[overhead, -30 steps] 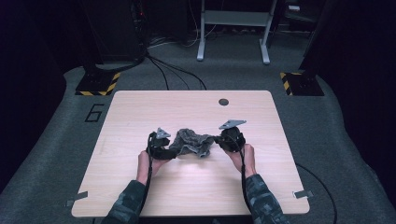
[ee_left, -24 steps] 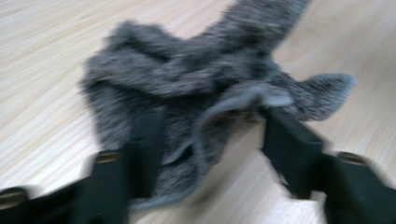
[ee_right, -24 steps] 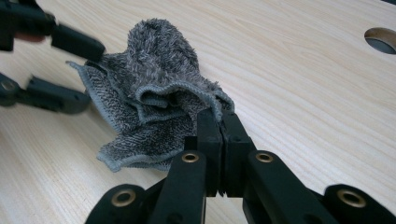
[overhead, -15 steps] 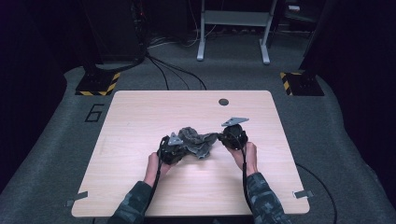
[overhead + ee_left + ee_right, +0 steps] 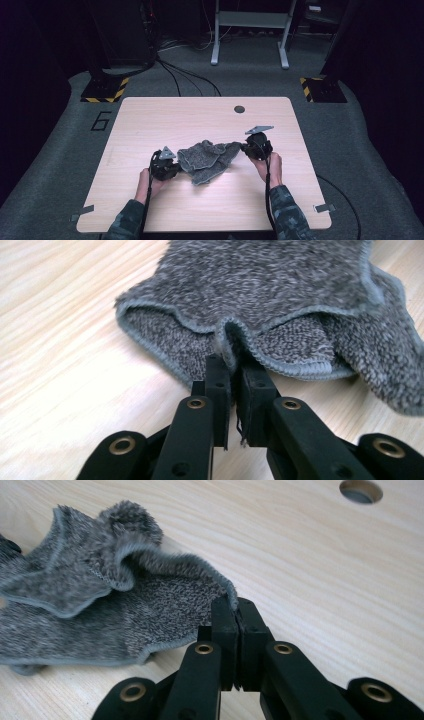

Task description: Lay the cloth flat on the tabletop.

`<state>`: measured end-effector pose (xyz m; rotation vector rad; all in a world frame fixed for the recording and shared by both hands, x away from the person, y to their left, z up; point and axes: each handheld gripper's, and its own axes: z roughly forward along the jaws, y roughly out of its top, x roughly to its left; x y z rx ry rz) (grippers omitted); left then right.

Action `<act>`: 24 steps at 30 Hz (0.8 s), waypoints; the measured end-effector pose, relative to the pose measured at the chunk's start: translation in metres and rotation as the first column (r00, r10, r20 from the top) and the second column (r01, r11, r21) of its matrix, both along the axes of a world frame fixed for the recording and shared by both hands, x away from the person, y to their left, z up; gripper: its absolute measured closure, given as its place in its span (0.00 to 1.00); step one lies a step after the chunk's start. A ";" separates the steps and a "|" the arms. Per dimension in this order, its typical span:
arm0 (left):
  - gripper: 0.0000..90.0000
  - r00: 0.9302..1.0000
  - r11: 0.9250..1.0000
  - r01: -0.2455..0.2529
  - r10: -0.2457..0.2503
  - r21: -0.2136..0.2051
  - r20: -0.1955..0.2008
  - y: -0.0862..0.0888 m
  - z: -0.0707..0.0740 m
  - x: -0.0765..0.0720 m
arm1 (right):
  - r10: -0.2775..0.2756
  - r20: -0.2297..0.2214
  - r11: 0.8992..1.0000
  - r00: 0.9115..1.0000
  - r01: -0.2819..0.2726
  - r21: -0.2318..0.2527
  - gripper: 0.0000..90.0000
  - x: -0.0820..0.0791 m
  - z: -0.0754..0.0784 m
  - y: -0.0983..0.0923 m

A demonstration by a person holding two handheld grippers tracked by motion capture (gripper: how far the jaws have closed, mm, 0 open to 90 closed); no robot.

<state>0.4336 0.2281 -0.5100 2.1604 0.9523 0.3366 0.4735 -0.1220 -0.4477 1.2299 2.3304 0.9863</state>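
A grey fuzzy cloth (image 5: 207,160) lies crumpled and partly spread in the middle of the wooden table (image 5: 200,115). My left gripper (image 5: 176,166) is at the cloth's left edge. In the left gripper view its jaws (image 5: 232,365) pinch a fold of the hemmed edge of the cloth (image 5: 270,285); they have just closed on it and eased a little, with the hem still between them. My right gripper (image 5: 244,147) is at the cloth's right corner. In the right gripper view it (image 5: 236,605) is shut tight on the corner of the cloth (image 5: 125,615).
A round cable hole (image 5: 239,109) sits in the table's far side, also in the right gripper view as the hole (image 5: 361,491). Bare wood lies all around the cloth. Dark floor, cables and a metal stand (image 5: 250,30) are beyond the table.
My left gripper moved in to the cloth, closed on its edge and drew it left and toward the near edge. The cloth now lies wider and flatter. The right gripper stayed put.
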 end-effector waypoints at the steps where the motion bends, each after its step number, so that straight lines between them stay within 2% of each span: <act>1: 0.88 1.000 1.000 -0.011 0.011 0.000 -0.009 0.002 0.000 0.000 | -0.011 -0.015 1.000 1.000 0.011 -0.002 0.98 0.001 -0.003 -0.001; 5: 0.57 0.997 0.998 -0.065 0.065 0.003 -0.035 0.009 0.004 -0.001 | -0.021 -0.041 1.000 0.999 0.021 -0.015 0.95 0.004 -0.011 -0.005; 8: 0.45 0.995 0.995 -0.096 0.096 -0.012 -0.021 0.016 0.012 -0.006 | -0.029 -0.041 1.000 0.999 0.029 -0.008 0.79 0.004 -0.010 -0.008; 10: 0.41 0.994 0.994 -0.108 0.107 -0.028 -0.009 0.019 0.020 -0.009 | -0.032 -0.031 0.999 0.999 0.032 0.002 0.66 0.001 -0.007 -0.008; 11: 0.40 0.994 0.994 -0.108 0.108 -0.035 0.001 0.019 0.024 -0.011 | -0.019 -0.023 1.000 1.000 0.019 -0.008 0.60 0.000 -0.004 -0.008; 14: 0.38 0.994 0.993 -0.102 0.104 -0.059 0.021 0.013 0.031 -0.014 | 0.017 0.010 1.000 1.000 -0.017 -0.002 0.51 -0.005 0.004 -0.002; 15: 0.37 0.996 0.995 -0.088 0.089 -0.050 0.023 0.010 0.034 -0.015 | 0.041 0.015 0.999 0.999 -0.041 -0.008 0.47 -0.006 0.007 0.001; 16: 0.36 0.996 0.996 -0.078 0.080 -0.052 0.029 0.005 0.035 -0.016 | 0.050 0.011 0.999 0.999 -0.050 -0.014 0.45 -0.007 0.008 0.006; 18: 0.36 0.997 0.997 -0.059 0.062 -0.058 0.043 -0.005 0.036 -0.017 | 0.106 0.028 0.994 0.994 -0.105 -0.021 0.44 -0.008 0.009 0.016; 21: 0.36 0.999 0.999 -0.004 0.006 -0.040 0.036 -0.023 0.034 -0.017 | 0.151 0.018 0.988 0.988 -0.150 -0.049 0.43 -0.007 0.004 0.032; 24: 0.36 0.999 0.999 0.044 -0.043 -0.027 0.021 -0.038 0.030 -0.018 | 0.167 -0.001 0.984 0.986 -0.166 -0.060 0.43 -0.002 -0.004 0.041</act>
